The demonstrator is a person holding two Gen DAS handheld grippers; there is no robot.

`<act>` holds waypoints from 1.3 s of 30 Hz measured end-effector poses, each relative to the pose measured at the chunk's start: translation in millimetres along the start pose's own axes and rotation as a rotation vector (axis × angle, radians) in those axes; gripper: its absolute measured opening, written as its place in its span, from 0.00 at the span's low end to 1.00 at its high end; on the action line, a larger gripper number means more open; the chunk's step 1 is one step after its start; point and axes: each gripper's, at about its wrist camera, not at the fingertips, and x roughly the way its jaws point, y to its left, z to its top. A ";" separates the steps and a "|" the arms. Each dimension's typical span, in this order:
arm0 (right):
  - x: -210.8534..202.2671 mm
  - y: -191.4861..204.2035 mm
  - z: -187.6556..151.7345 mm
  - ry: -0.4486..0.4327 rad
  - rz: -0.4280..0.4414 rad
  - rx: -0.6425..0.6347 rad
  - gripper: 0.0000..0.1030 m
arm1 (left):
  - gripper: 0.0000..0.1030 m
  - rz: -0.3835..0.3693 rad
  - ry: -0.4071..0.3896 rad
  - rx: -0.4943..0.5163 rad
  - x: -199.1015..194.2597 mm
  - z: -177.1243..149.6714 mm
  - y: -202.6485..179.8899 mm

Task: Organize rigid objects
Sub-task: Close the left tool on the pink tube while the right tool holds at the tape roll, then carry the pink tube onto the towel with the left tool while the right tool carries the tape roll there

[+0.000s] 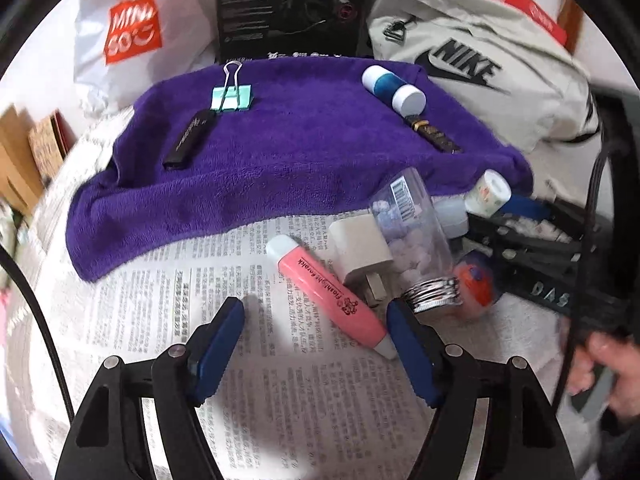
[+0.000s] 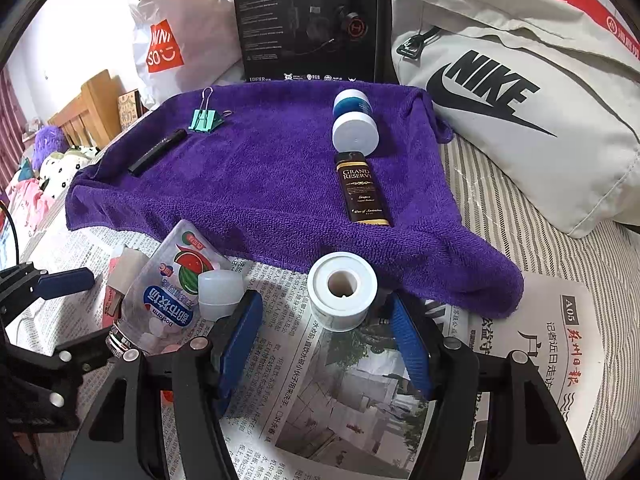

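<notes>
My left gripper (image 1: pixel 316 320) is open over newspaper, and a pink highlighter (image 1: pixel 332 292) lies slantwise between its fingers, tip against the right pad. A white charger plug (image 1: pixel 360 252) and a clear candy bottle (image 1: pixel 416 240) lie just beyond. My right gripper (image 2: pixel 322 312) is open, with a white tape roll (image 2: pixel 342 296) standing at its mouth. On the purple towel (image 2: pixel 260 184) lie a green binder clip (image 2: pixel 204 120), a black stick (image 2: pixel 158 152), a blue-and-white bottle (image 2: pixel 354 120) and a dark small bottle (image 2: pixel 362 188).
Behind the towel stand a black headphone box (image 2: pixel 308 20), a white shopping bag (image 2: pixel 172 40) and a grey sports bag (image 2: pixel 520 92). Newspaper (image 2: pixel 340 400) covers the striped bed. A white cap (image 2: pixel 220 288) lies by the candy bottle (image 2: pixel 168 280). A hand (image 1: pixel 600 360) shows at right.
</notes>
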 end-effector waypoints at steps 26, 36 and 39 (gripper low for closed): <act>0.0 -1.2 -0.7 0.000 0.010 0.005 0.63 | 0.16 -0.081 -0.023 0.203 5.5 18.2 8.1; -6.5 -10.3 -2.9 -0.015 0.051 0.048 0.59 | 0.17 -0.094 -0.055 0.145 3.2 11.7 16.0; -7.7 -10.9 -3.4 -0.012 0.025 0.052 0.52 | 0.17 -0.100 -0.056 0.138 2.0 10.7 18.0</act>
